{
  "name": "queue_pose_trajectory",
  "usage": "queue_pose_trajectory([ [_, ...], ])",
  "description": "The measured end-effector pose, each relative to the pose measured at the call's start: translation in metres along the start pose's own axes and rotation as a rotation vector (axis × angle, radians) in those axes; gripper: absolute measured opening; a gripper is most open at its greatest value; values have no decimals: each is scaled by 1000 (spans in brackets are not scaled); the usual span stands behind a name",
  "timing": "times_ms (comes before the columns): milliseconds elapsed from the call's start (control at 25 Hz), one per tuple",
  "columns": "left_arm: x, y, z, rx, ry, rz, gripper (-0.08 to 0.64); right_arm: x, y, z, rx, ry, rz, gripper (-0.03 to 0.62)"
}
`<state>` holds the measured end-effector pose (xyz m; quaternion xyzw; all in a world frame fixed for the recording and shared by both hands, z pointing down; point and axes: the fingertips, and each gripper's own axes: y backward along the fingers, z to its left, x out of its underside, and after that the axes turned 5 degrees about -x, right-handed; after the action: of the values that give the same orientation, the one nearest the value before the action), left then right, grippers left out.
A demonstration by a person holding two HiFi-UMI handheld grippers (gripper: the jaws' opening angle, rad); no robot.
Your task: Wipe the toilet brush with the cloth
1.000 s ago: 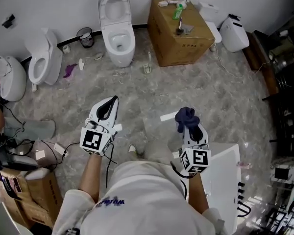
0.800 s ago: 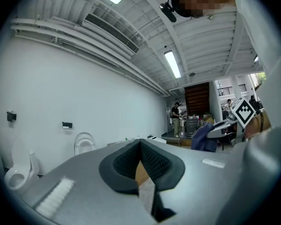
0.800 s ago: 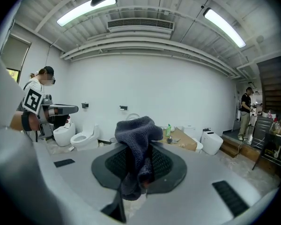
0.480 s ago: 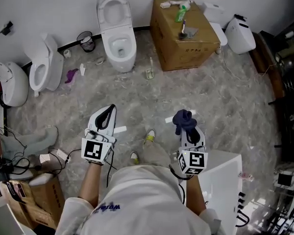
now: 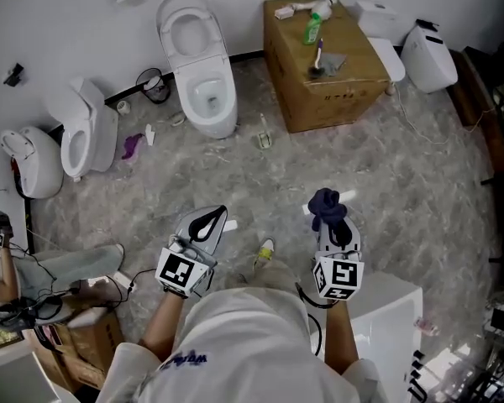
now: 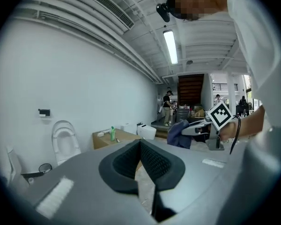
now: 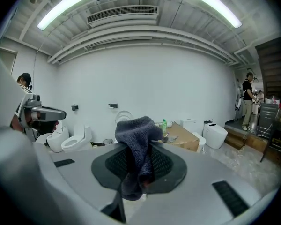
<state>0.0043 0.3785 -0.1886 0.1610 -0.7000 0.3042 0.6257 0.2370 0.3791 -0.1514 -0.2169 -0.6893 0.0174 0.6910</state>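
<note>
My right gripper (image 5: 327, 218) is shut on a dark blue cloth (image 5: 328, 206), which bunches up over the jaw tips. In the right gripper view the cloth (image 7: 136, 134) hangs down between the black pads of that gripper (image 7: 140, 150). My left gripper (image 5: 216, 217) is held at the same height to the left; its pads meet at the tip in the left gripper view (image 6: 140, 143), with nothing between them. A brush-like item with a dark handle (image 5: 317, 57) lies on the cardboard box (image 5: 353, 82), far from both grippers. A slim white upright item (image 5: 265, 133) stands on the floor near the box.
A white toilet (image 5: 197, 65) stands at the back wall, with two more toilets (image 5: 84, 128) to the left. A green bottle (image 5: 312, 30) is on the box. A small wire bin (image 5: 154, 85), a purple scrap (image 5: 133, 145), a white cabinet (image 5: 391, 309) and cables (image 5: 34, 259) are around me.
Both grippers sit lower in the head view, and the left one has shifted right, closer to the right one. The cloth stays held in the right gripper.
</note>
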Motion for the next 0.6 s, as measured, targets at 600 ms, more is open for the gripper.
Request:
queue_pose_trajectory([
  [600,-3,-80,-11,104,-72,155,0,3,-59,-39,-79,-26,37,72],
])
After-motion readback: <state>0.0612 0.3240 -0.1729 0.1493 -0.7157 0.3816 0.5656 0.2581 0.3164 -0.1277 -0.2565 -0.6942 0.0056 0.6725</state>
